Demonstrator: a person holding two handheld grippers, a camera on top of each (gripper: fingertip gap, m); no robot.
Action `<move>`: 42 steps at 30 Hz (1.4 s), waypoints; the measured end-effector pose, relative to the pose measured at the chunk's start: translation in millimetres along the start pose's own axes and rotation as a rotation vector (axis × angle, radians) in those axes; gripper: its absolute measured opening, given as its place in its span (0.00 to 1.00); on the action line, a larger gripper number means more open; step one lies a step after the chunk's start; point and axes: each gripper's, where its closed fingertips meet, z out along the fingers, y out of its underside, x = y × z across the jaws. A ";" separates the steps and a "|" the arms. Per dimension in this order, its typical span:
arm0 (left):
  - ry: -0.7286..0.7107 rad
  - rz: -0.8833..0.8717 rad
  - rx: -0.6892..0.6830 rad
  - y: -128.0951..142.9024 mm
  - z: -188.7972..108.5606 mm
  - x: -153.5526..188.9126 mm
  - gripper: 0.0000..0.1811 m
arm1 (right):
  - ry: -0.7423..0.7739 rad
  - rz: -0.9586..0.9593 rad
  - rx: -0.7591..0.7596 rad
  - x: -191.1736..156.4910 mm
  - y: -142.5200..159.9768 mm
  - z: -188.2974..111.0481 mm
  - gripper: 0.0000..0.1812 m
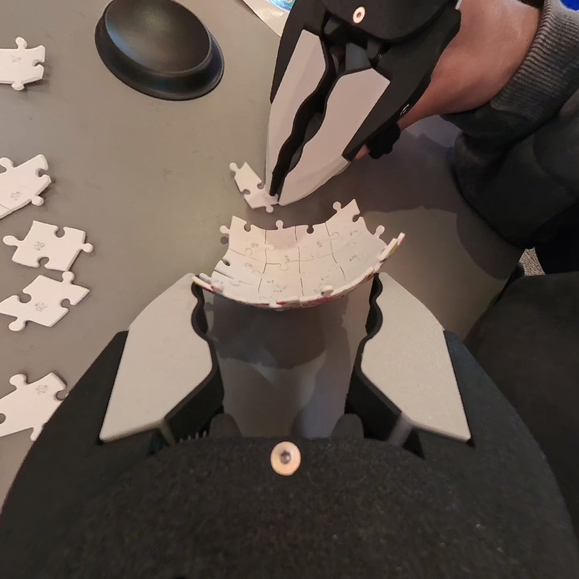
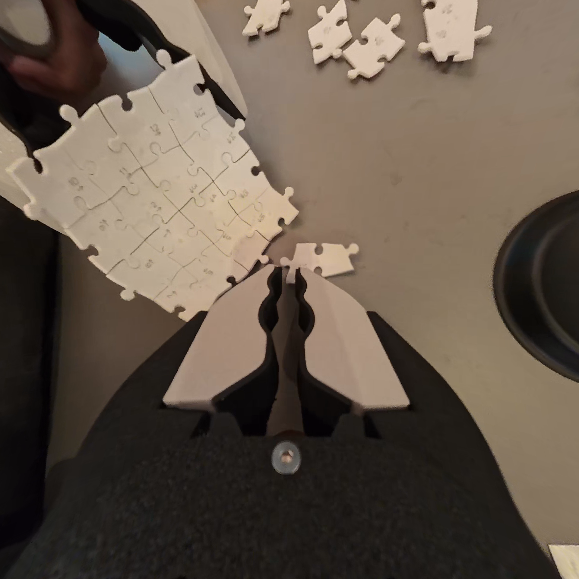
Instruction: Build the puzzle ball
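The right gripper (image 2: 289, 272), pinching a loose puzzle piece (image 2: 326, 260) flat on the bench just beside the curved shell (image 2: 156, 194) clamped in the left gripper (image 1: 285, 282), should lift before aligning tabs.

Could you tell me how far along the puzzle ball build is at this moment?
Done: a curved shell of joined pieces, held across its sides by the left gripper. In hand: the right gripper pinches a single piece lying on the table beside the shell's edge. Left: several loose pieces remain unattached, so the ball is well short of closed.
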 end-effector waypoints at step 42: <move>0.192 0.264 -0.215 22.4 -18.7 -0.3 0.55 | 0.055 -0.423 -0.059 -27.2 -5.6 -5.1 0.10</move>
